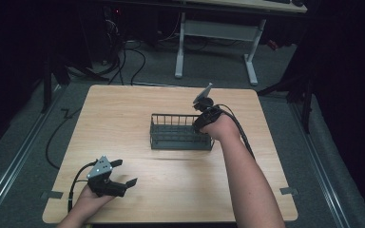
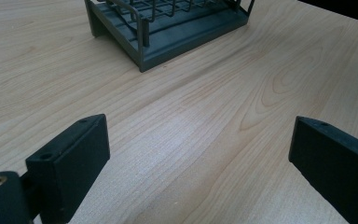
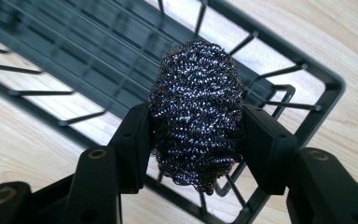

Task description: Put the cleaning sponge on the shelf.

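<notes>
In the lower left of the high view, the left gripper (image 1: 123, 172) is held low over the wooden table (image 1: 123, 109) by a hand (image 1: 88, 199) that enters from the bottom edge. Its jaws are spread wide, and nothing is seen between them; in the left gripper view the two black jaws stand far apart at the lower corners, with bare wood grain between them and the near corner of the wire basket (image 2: 168, 28) at the top of the frame.

At the centre of the high view, the dark wire basket (image 1: 180, 133) is set on the table, well apart from the left gripper.

At the basket's right end, the right gripper (image 1: 200, 124) is pointed downward — held by a hand (image 1: 223, 127) whose forearm rises from the bottom right. In the right gripper view a steel-wool scourer (image 3: 196, 112) is pinched between the jaws, both pads pressed against its sides — it is seen in the middle of that frame, over one end of the basket (image 3: 326, 84). Whether the scourer touches the basket floor cannot be told.
</notes>
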### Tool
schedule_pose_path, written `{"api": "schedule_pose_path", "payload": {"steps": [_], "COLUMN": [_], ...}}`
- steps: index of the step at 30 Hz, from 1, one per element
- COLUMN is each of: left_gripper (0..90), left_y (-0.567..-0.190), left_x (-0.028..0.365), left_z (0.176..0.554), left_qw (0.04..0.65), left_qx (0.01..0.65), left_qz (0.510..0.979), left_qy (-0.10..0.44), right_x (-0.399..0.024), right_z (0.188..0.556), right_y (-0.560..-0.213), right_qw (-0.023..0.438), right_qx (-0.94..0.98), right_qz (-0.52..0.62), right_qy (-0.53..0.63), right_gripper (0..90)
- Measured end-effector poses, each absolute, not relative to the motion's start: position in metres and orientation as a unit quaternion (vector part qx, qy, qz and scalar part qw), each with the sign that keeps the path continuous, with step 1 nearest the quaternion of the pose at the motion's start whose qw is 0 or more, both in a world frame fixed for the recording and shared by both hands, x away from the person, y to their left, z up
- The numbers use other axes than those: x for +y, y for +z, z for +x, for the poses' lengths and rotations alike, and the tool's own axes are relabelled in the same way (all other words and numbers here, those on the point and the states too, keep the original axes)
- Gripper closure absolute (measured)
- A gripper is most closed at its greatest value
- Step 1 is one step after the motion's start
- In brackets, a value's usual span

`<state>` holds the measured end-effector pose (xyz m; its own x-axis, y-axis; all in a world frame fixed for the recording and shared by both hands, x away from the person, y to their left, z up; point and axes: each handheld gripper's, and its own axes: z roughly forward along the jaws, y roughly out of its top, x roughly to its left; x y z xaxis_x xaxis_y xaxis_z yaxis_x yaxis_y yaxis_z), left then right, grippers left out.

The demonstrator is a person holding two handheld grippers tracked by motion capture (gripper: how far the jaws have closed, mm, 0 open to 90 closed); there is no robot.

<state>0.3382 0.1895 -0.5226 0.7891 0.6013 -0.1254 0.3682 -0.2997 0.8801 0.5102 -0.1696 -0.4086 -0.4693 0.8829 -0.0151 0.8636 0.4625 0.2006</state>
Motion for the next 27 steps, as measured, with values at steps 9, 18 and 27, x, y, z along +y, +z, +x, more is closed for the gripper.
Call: {"api": "schedule_pose_path", "payload": {"steps": [9,18,27], "left_gripper": [5.8,5.9,5.9], "left_y": [-0.523,-0.523,-0.522], "left_x": [0.189,0.189,0.19], "left_z": [0.338,0.339,0.339], "left_qw": [0.508,0.511,0.51], "left_qx": [0.305,0.305,0.308], "left_qz": [0.798,0.796,0.795], "left_qy": [0.113,0.11,0.113], "right_x": [-0.174,-0.175,-0.18], "right_z": [0.513,0.513,0.505], "right_y": [-0.423,-0.425,-0.404], "right_qw": [0.053,0.049,0.051], "right_qx": [0.848,0.845,0.839], "right_qz": [0.522,0.526,0.53], "right_qy": [0.074,0.081,0.111], "right_gripper": [44.7,41.5,35.5]}}
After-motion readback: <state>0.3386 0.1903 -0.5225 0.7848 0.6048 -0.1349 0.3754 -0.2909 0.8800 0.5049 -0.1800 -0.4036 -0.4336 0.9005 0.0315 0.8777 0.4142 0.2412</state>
